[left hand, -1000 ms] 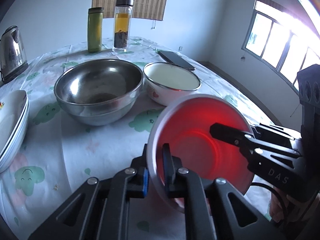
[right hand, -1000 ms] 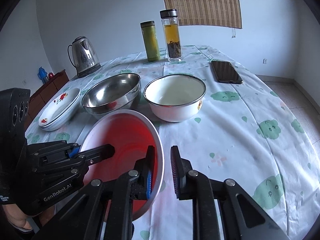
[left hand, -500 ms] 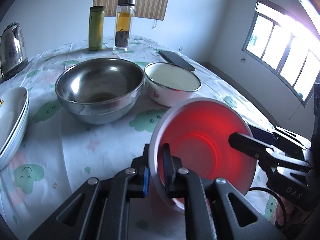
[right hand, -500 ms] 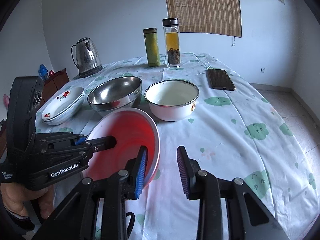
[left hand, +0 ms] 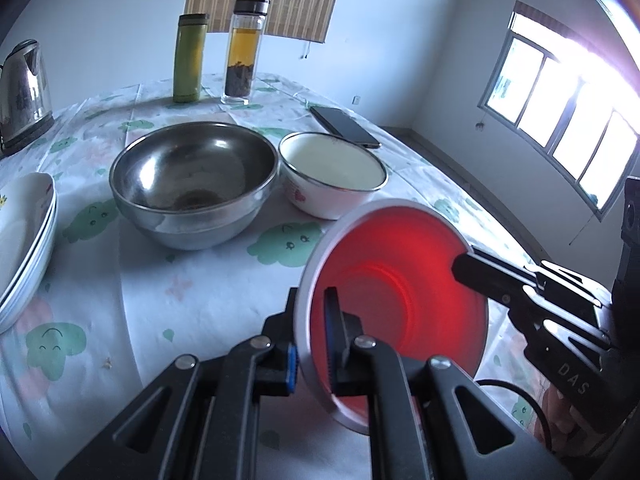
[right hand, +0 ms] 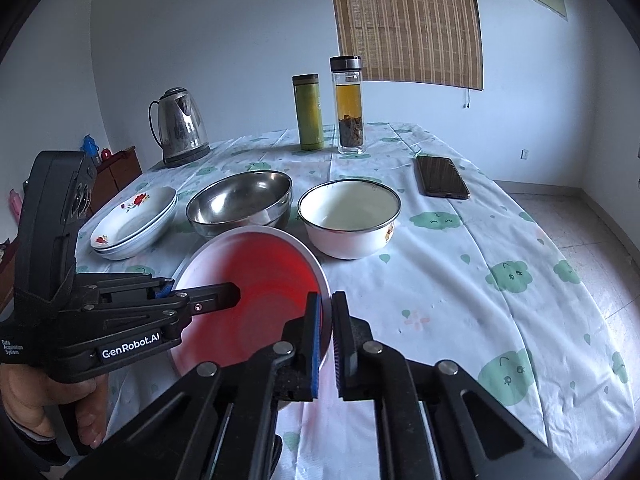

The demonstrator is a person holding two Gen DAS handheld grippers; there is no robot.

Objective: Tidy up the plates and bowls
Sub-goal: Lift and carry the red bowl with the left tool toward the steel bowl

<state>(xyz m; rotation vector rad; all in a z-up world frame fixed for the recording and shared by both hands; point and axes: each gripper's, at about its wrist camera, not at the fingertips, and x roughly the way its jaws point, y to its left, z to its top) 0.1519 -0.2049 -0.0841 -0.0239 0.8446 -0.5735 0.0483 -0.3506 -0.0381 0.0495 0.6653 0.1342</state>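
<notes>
A red bowl with a white outside (left hand: 400, 292) (right hand: 264, 292) is held tilted above the table near its front. My left gripper (left hand: 312, 340) is shut on its left rim. My right gripper (right hand: 326, 328) is shut on its right rim; its fingers (left hand: 492, 276) show in the left wrist view. Behind it stand a steel bowl (left hand: 192, 180) (right hand: 240, 200) and a white enamel bowl (left hand: 332, 172) (right hand: 348, 216). A stack of white flowered plates (right hand: 136, 220) (left hand: 20, 240) lies at the left.
At the back stand a kettle (right hand: 180, 128), a green flask (right hand: 308, 112) and a glass tea bottle (right hand: 350, 108). A dark phone (right hand: 440, 176) lies at the right. The tablecloth (right hand: 480, 280) drops off at the right edge.
My right gripper opened and drew back from the red bowl's rim, then came back and shut on the rim. My left gripper kept hold throughout.
</notes>
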